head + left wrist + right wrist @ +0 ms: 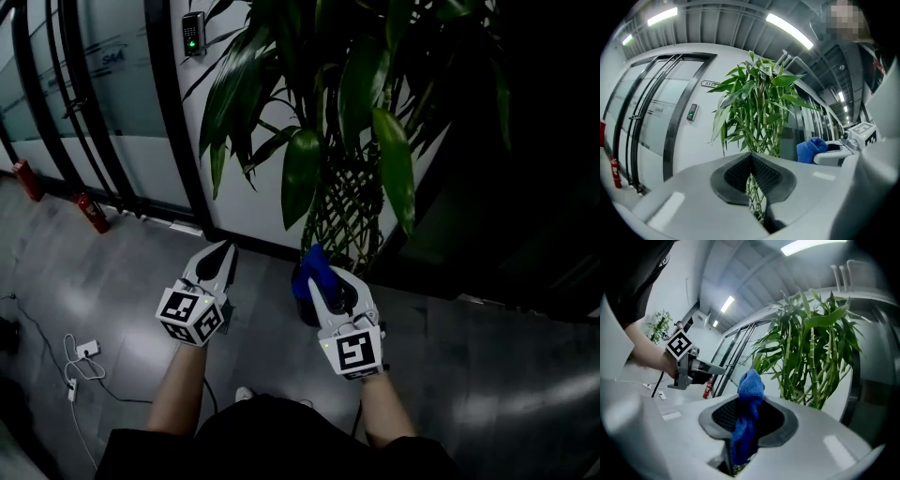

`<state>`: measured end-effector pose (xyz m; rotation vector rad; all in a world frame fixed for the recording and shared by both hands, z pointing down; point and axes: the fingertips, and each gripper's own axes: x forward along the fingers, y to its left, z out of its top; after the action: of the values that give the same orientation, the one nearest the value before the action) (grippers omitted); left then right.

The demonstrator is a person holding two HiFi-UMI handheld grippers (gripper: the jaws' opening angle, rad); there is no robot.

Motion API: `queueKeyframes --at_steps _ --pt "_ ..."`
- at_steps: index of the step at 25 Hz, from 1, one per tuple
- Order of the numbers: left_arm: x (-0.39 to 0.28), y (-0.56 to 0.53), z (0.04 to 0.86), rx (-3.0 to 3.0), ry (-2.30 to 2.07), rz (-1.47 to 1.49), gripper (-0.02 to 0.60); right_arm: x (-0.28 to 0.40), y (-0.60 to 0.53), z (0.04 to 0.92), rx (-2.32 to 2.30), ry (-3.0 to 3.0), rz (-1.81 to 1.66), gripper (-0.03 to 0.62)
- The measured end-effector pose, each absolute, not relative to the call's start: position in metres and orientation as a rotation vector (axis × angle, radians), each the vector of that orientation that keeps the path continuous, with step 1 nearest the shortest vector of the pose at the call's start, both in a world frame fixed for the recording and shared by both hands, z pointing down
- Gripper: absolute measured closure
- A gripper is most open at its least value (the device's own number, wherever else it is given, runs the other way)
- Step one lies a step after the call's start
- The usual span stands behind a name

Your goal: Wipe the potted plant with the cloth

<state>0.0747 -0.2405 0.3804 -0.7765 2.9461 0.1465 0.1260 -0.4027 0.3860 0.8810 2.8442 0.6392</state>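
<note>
The right claw (747,405) is clamped on a blue cloth (750,386). The fabric fills the gap between the pads and bunches up above the tips. In the head view this claw sits low in front of the lucky bamboo plant (349,202), near the foot of its braided stems, with the cloth just short of them.

The left claw (751,157) is closed tip to tip with nothing in it. Only a narrow slit shows below the pads, and the stems appear through it. It hangs to the left of the plant, well apart from the leaves.

The plant stands against a white wall, hemmed in on two sides: a black door frame (178,112) with glass panels to the left and a dark panel to the right. Long leaves droop outward above both claws.

The grey floor (112,281) lies open on the left. A white cable with a charger (82,354) lies there, and two red fire extinguishers (92,212) line the base of the glass.
</note>
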Motion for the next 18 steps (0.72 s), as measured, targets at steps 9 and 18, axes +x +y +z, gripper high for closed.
queueKeyframes --at_steps 9,18 --pt "0.063 -0.174 0.397 -0.65 2.973 0.127 0.575 0.111 -0.357 0.407 0.971 2.831 0.692 0.49" --pt "-0.043 -0.08 0.401 -0.955 2.853 0.141 0.575 0.029 -0.302 0.402 0.36 2.986 0.639 0.49"
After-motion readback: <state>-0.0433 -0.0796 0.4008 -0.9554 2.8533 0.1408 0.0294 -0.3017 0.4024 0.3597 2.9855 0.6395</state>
